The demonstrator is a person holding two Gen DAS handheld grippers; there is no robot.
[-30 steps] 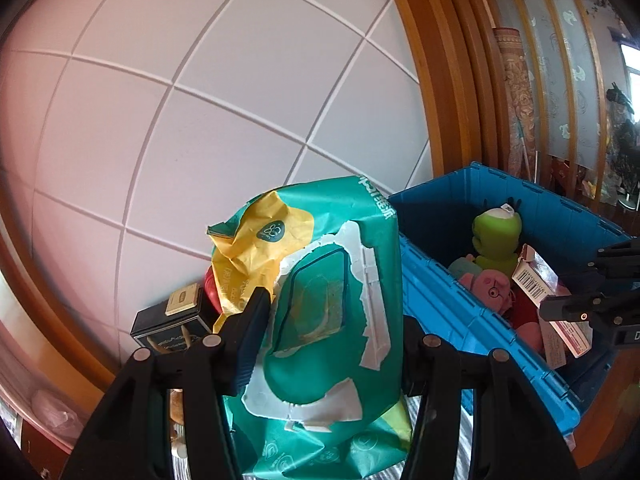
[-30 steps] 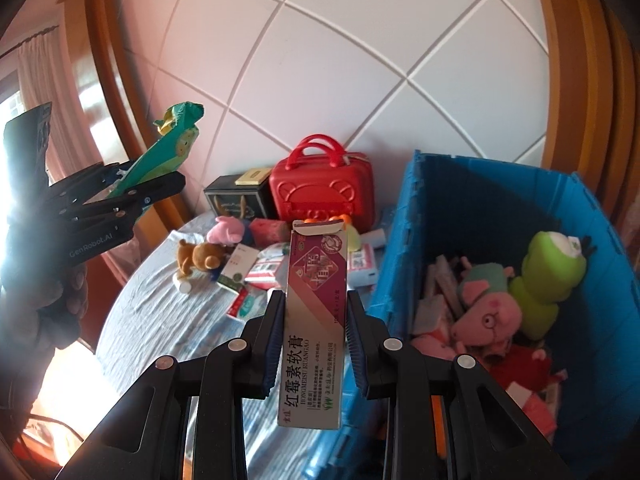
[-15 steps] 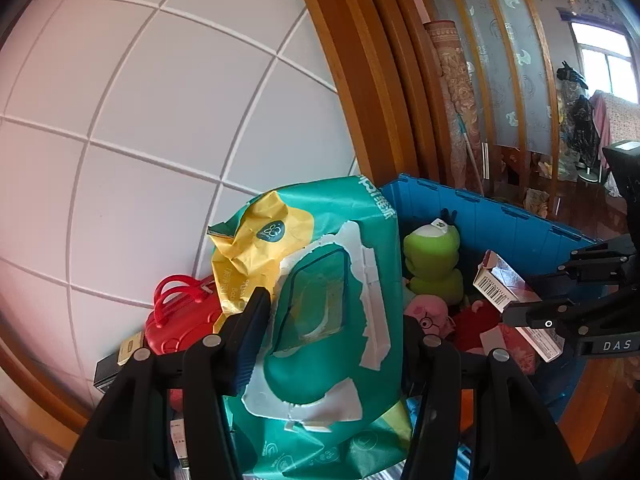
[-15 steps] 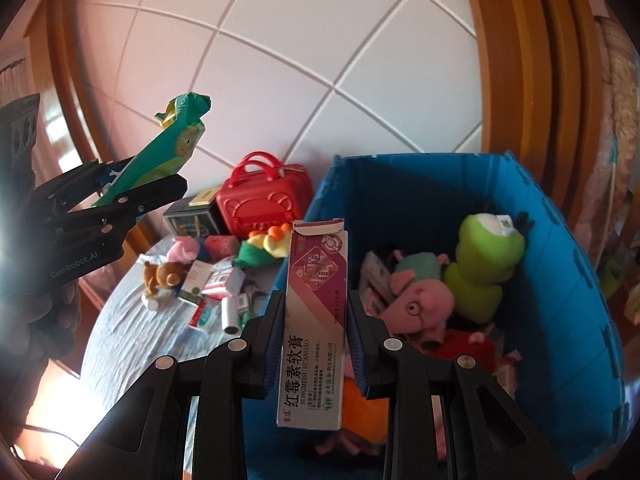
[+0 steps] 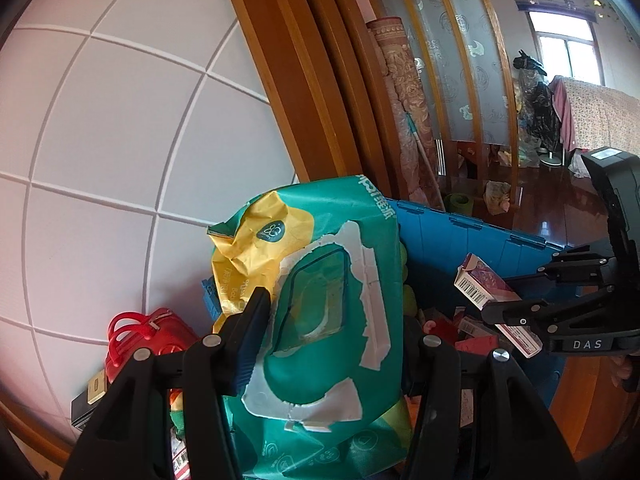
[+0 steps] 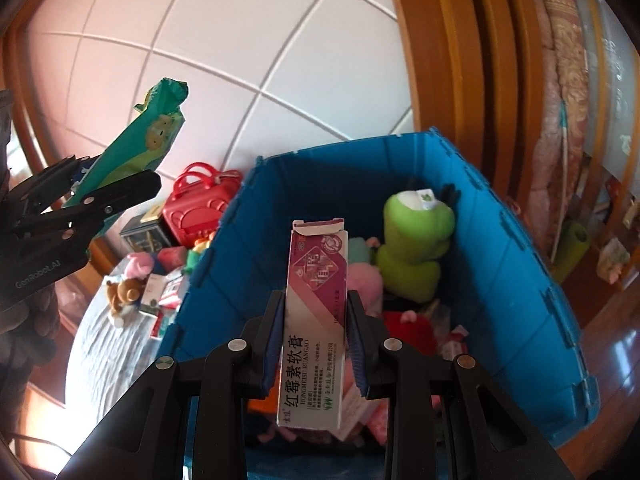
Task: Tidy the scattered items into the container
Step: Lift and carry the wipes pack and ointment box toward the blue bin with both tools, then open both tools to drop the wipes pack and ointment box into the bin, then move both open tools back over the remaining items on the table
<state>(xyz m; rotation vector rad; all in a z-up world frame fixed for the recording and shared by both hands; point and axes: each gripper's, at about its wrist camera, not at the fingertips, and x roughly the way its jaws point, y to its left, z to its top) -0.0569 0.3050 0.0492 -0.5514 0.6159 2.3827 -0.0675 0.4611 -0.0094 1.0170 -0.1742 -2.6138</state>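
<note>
Left wrist view first: the left gripper [image 5: 332, 332] is clamped on a green and yellow wipes pack [image 5: 320, 300], held upright with its torn white label facing the lens. That pack looks soft and crinkly, likely to sag and slide, so a pinch across the middle of its width, as here, seems the sensible hold. Behind it, low at the left, sits a red toy case [image 5: 148, 336] against the tiled wall, and the rim of the blue crate [image 5: 472, 228] runs off to the right.

Over to the right wrist view: the table [image 6: 108, 344] on the left carries a teddy [image 6: 122, 294] and small boxes not yet tidied. In the centre, the right gripper [image 6: 314, 336] is closed on a purple ointment carton [image 6: 314, 320], standing on end directly above the crate's open mouth. It looks light, stiff cardboard, easily crushed, so flat pressure on its two long sides suits it. Further right, a green plush [image 6: 416, 248] and a pink plush [image 6: 362, 280] already lie inside.
</note>
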